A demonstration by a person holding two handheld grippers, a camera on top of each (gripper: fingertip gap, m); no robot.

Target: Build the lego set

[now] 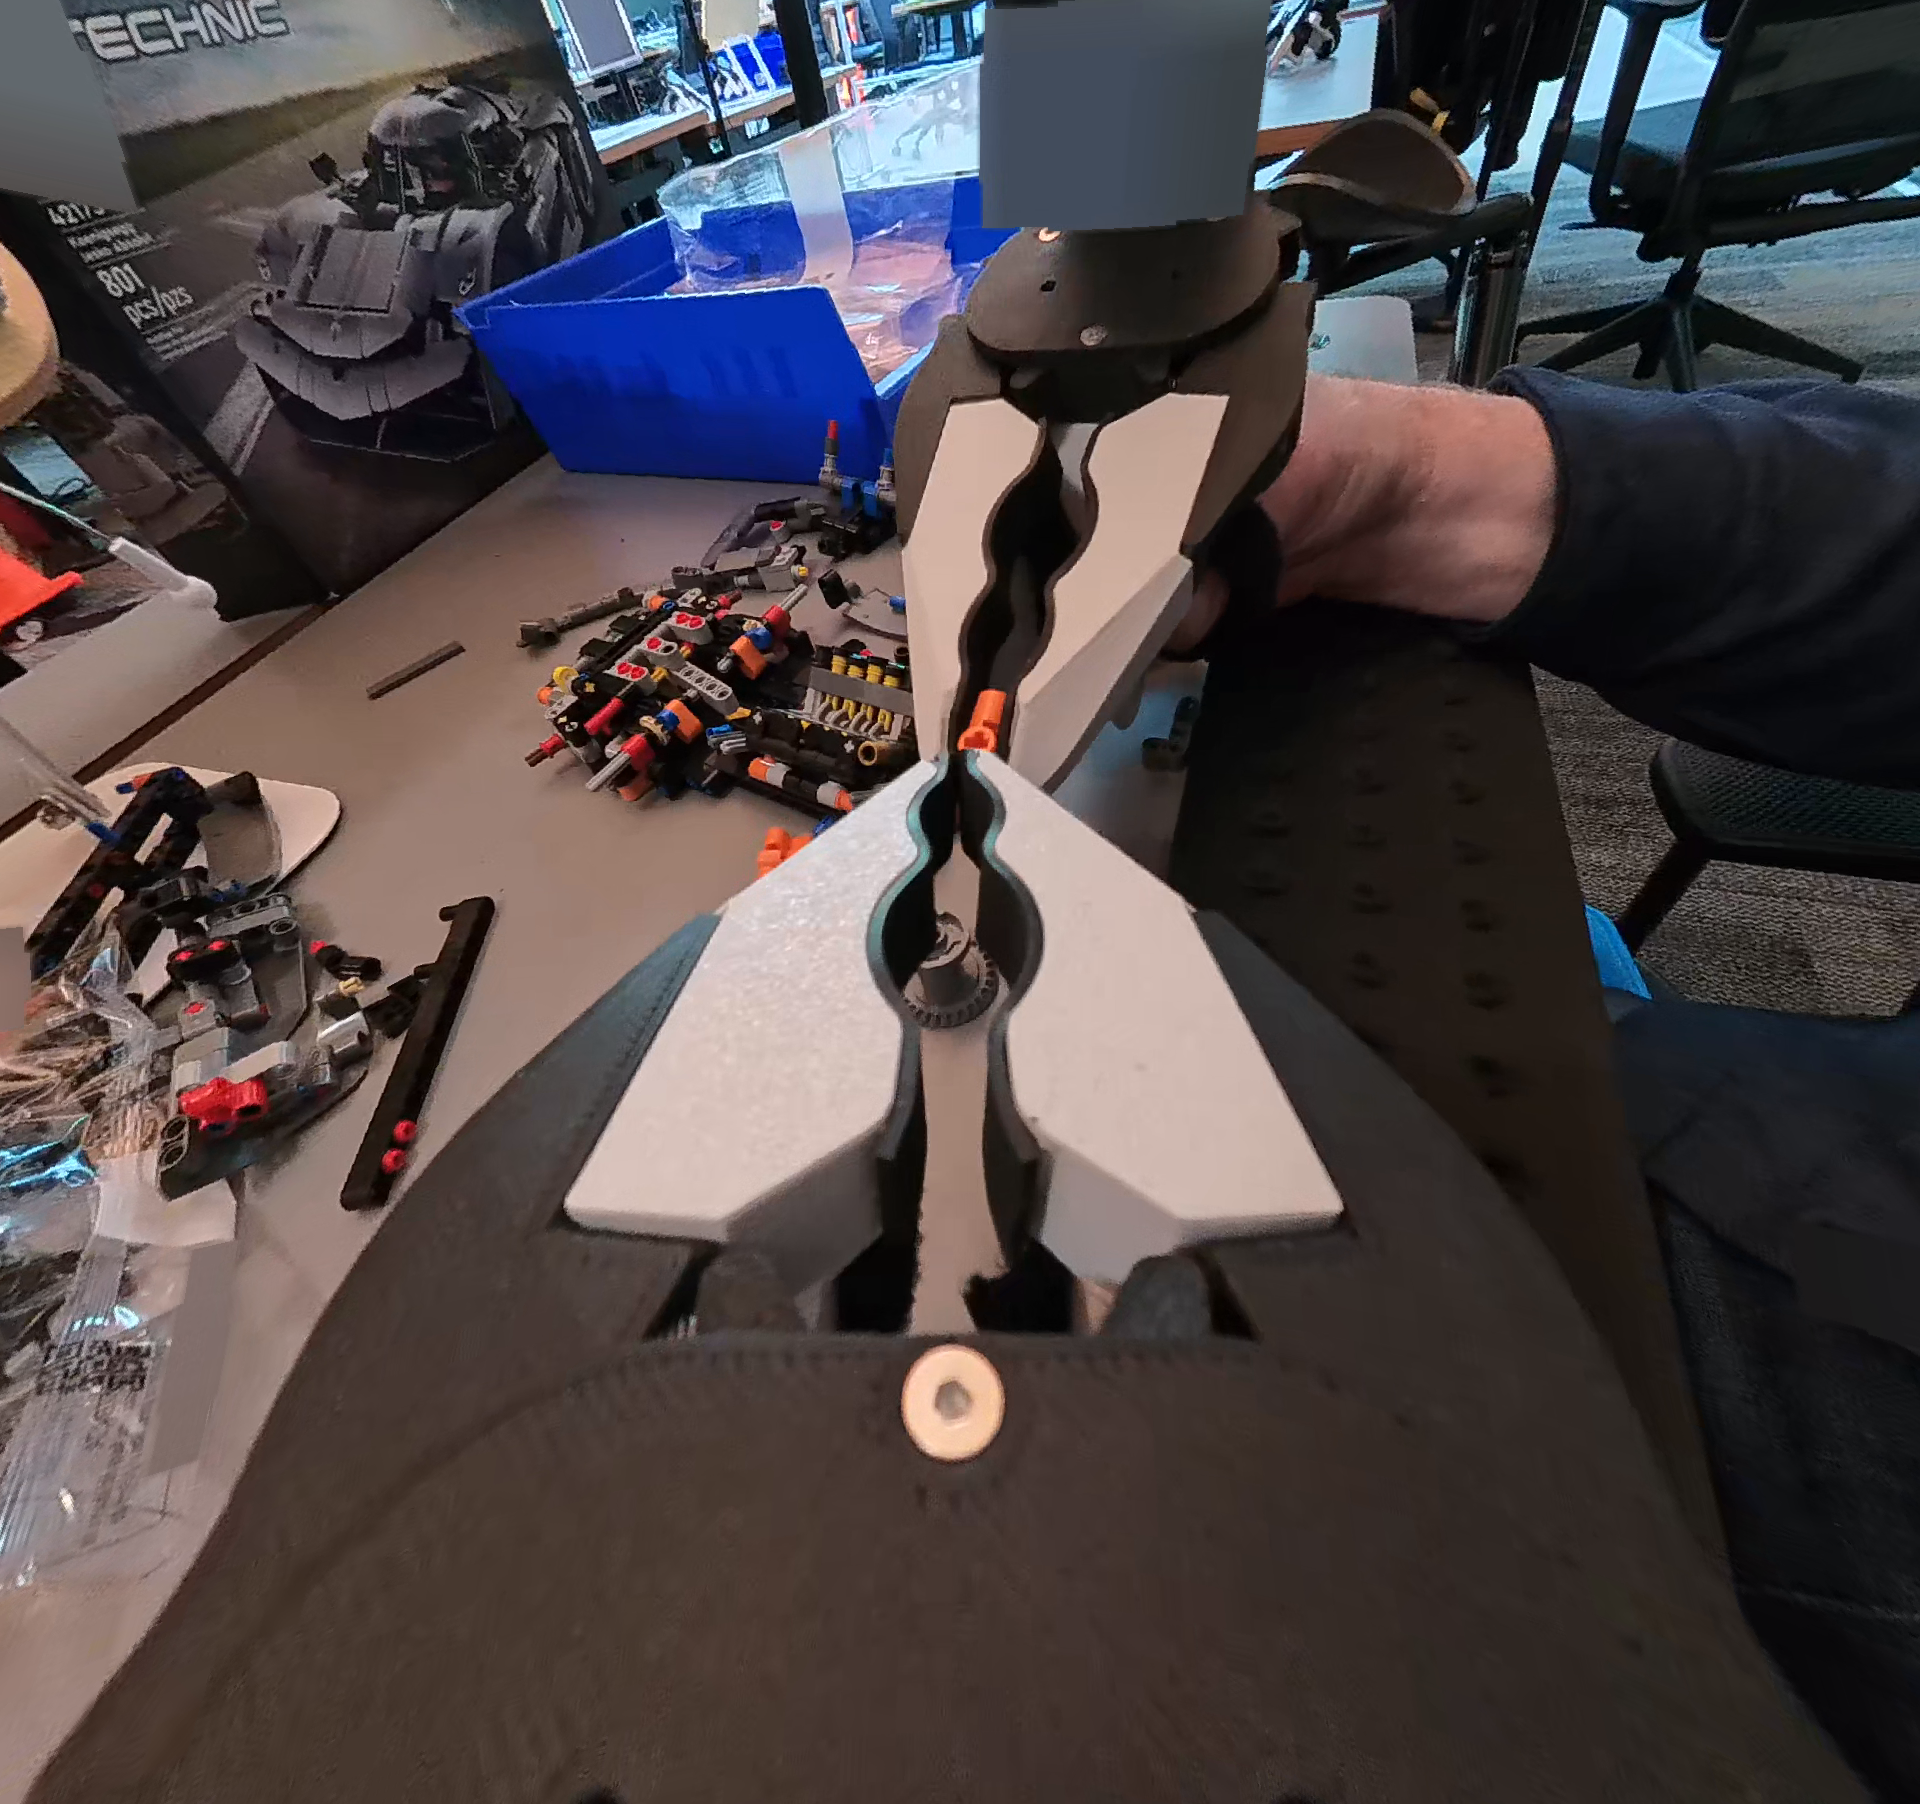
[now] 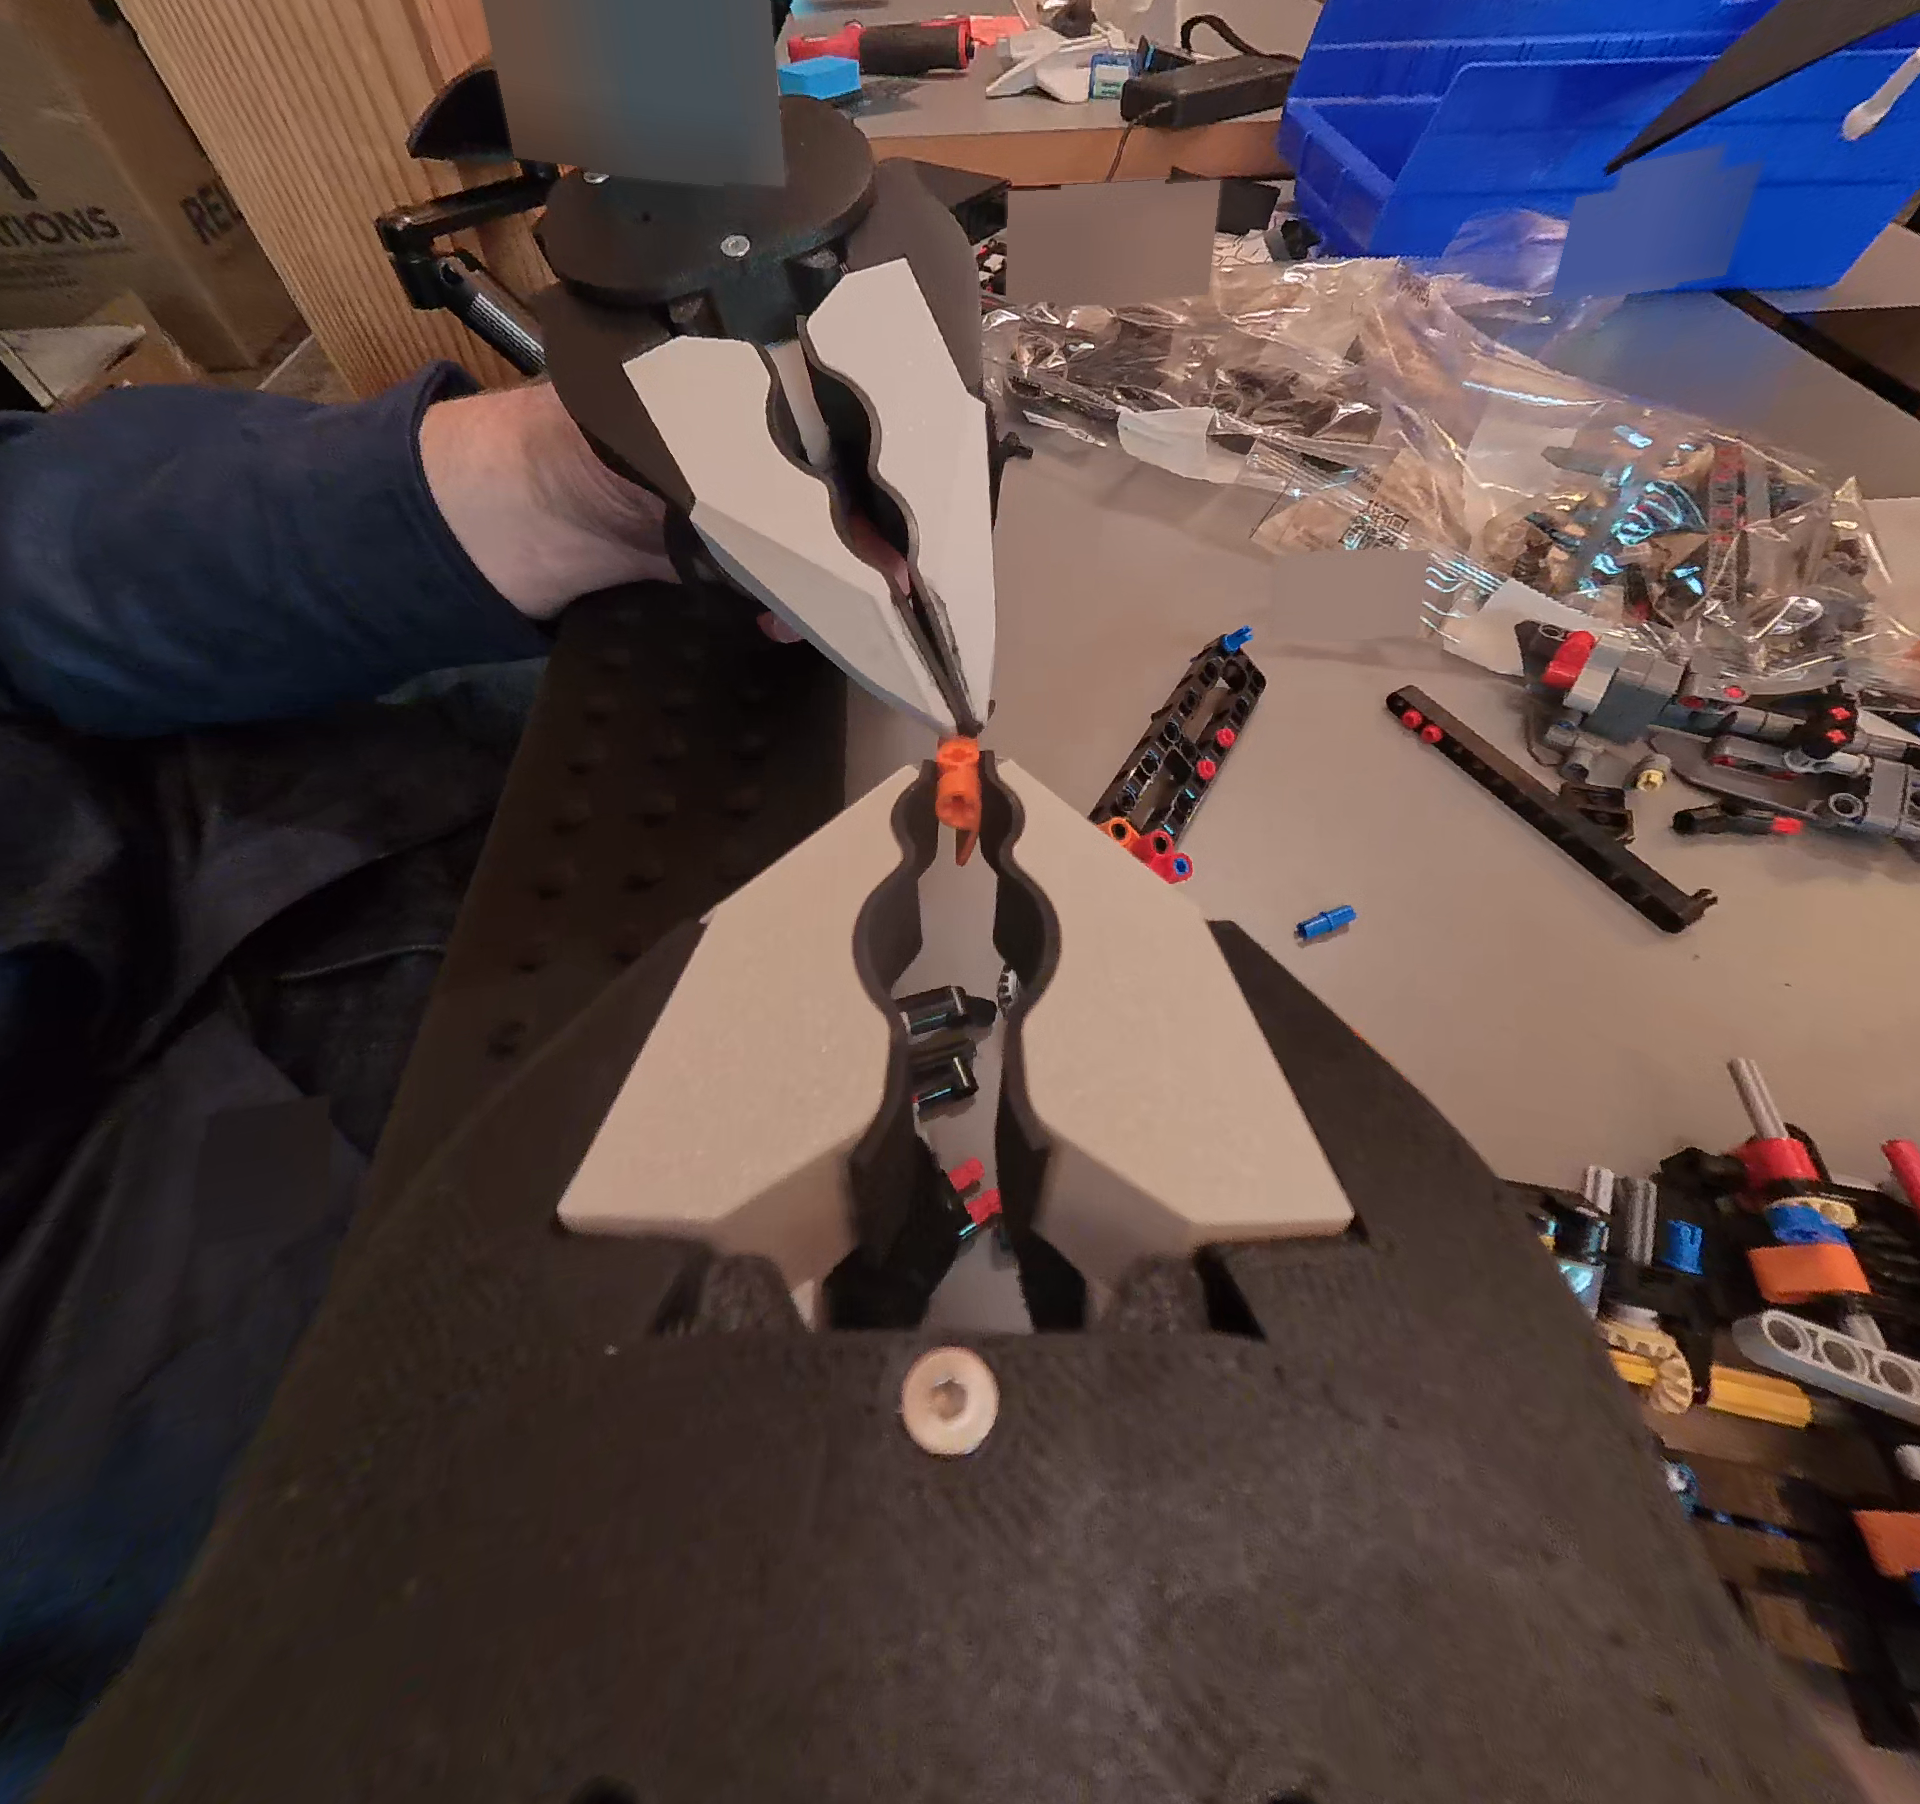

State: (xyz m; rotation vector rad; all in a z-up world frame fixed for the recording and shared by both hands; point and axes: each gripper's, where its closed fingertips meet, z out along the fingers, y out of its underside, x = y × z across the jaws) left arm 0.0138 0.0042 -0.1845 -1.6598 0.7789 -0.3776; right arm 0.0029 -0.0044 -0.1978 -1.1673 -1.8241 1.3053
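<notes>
My right gripper is shut on a small orange connector piece, which sits upright between its two pads above the grey table. In the left wrist view the same orange piece shows at the tips of the right gripper, which comes down from above. My left gripper is shut, with its tips meeting just at the end of the orange piece. It also shows in the right wrist view, closed to a point that touches the top of the piece. I see nothing between its pads.
A part-built model and loose parts lie mid-table. A blue bin and the set's box stand behind. A long black beam, a black frame, a blue pin and bags of parts lie to the right. Less than 4 cm separates the two grippers' tips. Left tips and right tips are each some 12 cm from the blue pin.
</notes>
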